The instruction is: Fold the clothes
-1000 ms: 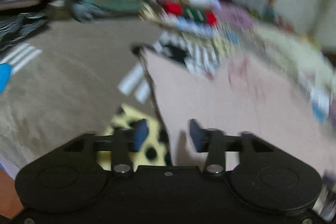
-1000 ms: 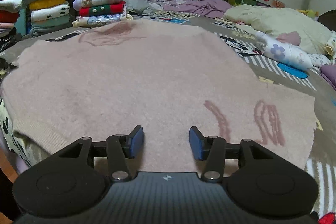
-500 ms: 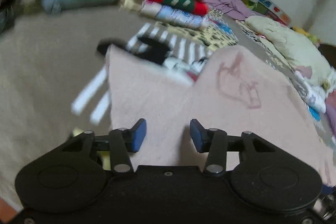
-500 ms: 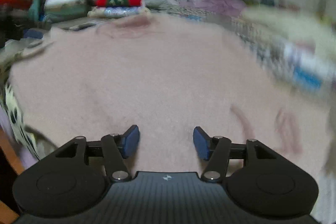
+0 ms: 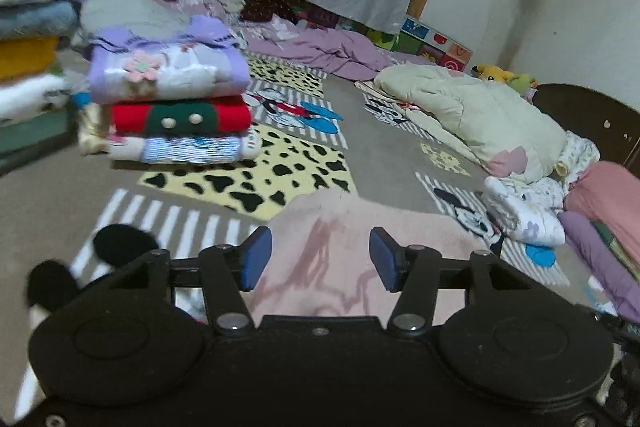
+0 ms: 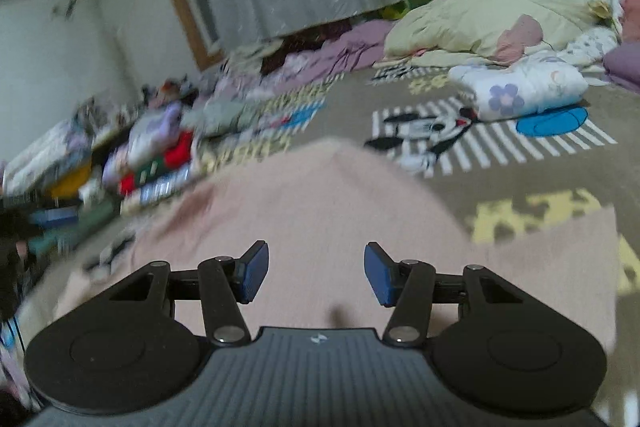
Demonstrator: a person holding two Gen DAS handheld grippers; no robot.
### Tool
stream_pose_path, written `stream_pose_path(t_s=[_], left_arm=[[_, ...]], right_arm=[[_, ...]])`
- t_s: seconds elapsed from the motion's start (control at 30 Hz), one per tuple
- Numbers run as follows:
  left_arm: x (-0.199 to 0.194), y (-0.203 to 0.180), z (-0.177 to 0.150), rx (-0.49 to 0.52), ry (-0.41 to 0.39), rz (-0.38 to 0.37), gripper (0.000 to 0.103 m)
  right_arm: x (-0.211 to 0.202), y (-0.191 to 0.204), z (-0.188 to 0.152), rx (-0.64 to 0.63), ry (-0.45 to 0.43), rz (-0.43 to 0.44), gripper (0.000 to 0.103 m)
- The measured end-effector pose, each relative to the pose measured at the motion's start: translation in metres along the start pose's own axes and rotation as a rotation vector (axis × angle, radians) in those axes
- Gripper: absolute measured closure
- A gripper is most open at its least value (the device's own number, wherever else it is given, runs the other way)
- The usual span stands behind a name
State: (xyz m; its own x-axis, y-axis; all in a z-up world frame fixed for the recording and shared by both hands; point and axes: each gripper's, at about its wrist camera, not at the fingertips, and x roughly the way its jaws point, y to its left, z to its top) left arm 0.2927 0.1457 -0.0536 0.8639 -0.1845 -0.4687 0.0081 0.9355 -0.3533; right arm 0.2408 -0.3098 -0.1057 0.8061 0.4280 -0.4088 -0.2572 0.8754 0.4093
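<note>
A pale pink knit garment (image 5: 320, 239) with a darker pink drawing on it lies flat on the patterned rug. My left gripper (image 5: 316, 259) is open and empty, low over the garment's far part. In the right wrist view the same pink garment (image 6: 312, 203) fills the foreground. My right gripper (image 6: 316, 271) is open and empty just above it. Neither gripper holds any cloth.
A stack of folded clothes (image 5: 168, 103) stands at the left on the rug (image 5: 380, 155), with a taller stack (image 5: 32, 39) further left. A cream quilt (image 5: 472, 115), unfolded bedding (image 5: 524, 211) and purple cloth (image 5: 320, 47) lie at the right and back.
Both grippers have swung and tilted up over the pink garment, so the views now look across the room. The jaws of both stay open and empty.
</note>
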Motion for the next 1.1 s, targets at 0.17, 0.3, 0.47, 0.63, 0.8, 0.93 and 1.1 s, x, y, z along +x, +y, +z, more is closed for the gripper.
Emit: stream_pose_path(t_s=[0.17,0.3,0.47,0.63,0.8,0.93,1.1], left_arm=[[0.038,0.021,0.014,-0.084,0.018,-0.001,0.050],[0.075,0.037,0.024,-0.131,0.036,-0.008,0.050],[0.122,0.050,0.031,-0.166,0.067,-0.031,0.050],[0.169,0.059,0.024,-0.183,0.139,-0.049,0.050],[0.192,0.058,0.017,-0.123,0.238,-0.071,0.051],[0.194,0.053,0.017,-0.081,0.244,-0.091,0.067],[0.195,0.047,0.013,-0.035,0.256,-0.113,0.082]], right_arm=[[0.046,-0.040,0.046,0.130,-0.002,0.019,0.049],[0.092,-0.070,0.076,0.222,0.012,0.029,0.049],[0.146,-0.095,0.094,0.264,0.035,0.038,0.047],[0.197,-0.108,0.086,0.275,0.126,0.018,0.044],[0.229,-0.116,0.090,0.255,0.211,0.023,0.042],[0.239,-0.113,0.089,0.233,0.244,0.036,0.041],[0.243,-0.103,0.090,0.185,0.255,0.039,0.040]])
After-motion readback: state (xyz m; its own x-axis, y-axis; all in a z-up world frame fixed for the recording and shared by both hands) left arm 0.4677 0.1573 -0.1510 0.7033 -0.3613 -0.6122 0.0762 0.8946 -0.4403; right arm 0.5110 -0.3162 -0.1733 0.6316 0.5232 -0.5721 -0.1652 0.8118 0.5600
